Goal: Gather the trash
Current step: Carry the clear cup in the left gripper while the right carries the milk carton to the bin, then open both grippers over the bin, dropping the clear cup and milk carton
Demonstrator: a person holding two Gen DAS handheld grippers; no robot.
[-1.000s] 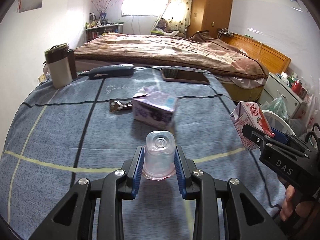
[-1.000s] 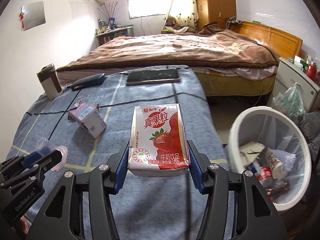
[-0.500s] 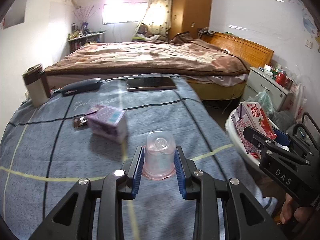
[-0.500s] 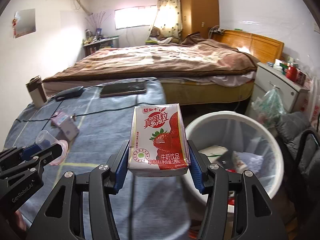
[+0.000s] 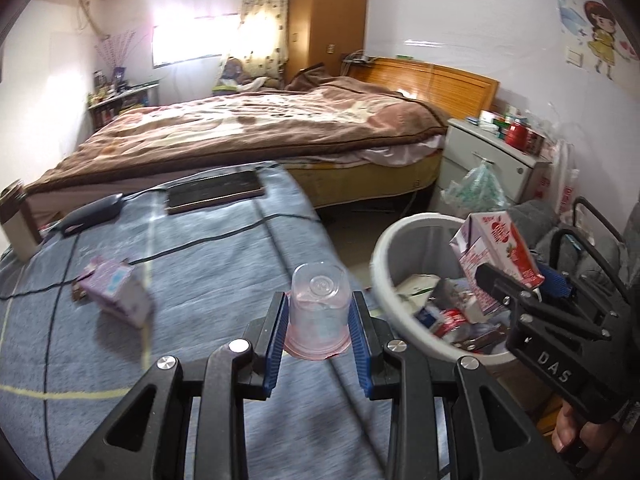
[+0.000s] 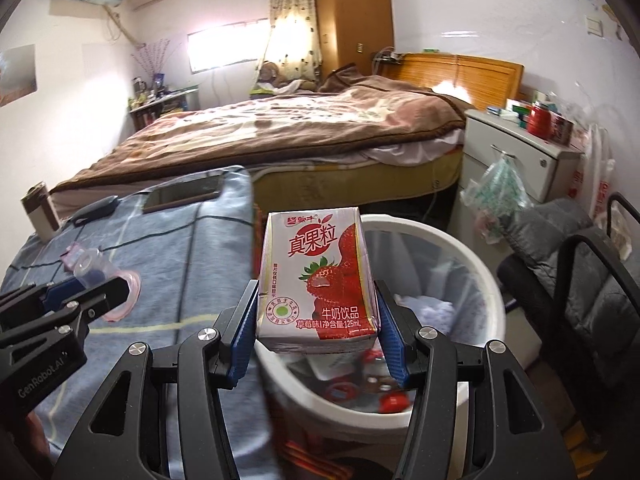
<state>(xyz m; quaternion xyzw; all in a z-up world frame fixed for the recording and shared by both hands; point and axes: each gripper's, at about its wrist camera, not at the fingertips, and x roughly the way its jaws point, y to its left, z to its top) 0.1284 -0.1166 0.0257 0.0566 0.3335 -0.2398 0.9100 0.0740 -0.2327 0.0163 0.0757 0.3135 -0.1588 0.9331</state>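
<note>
**Two pieces in the tongs, one carton left on the blanket**

The red-and-white strawberry milk carton [image 6: 318,276] sits upright in the right tongs [image 6: 318,320], whose blue pads are clamped on its two sides; it hangs above the near rim of the round white plastic waste bin [image 6: 486,280], which already holds wrappers, cartons and red caps. Its top corners look slightly dented, so it is probably empty. The small clear plastic cup with a pink torn foil rim [image 5: 320,310] is pinched base-forward in the left tongs [image 5: 319,338], over the edge of the blue checked blanket [image 5: 192,360], just beside the bin and not yet above it. Neither piece is dropped yet. A crumpled purple drink carton [image 5: 116,298] lies on the blanket and remains to be collected. The dark tablet [image 5: 216,192] further back looks like no trash.
</note>
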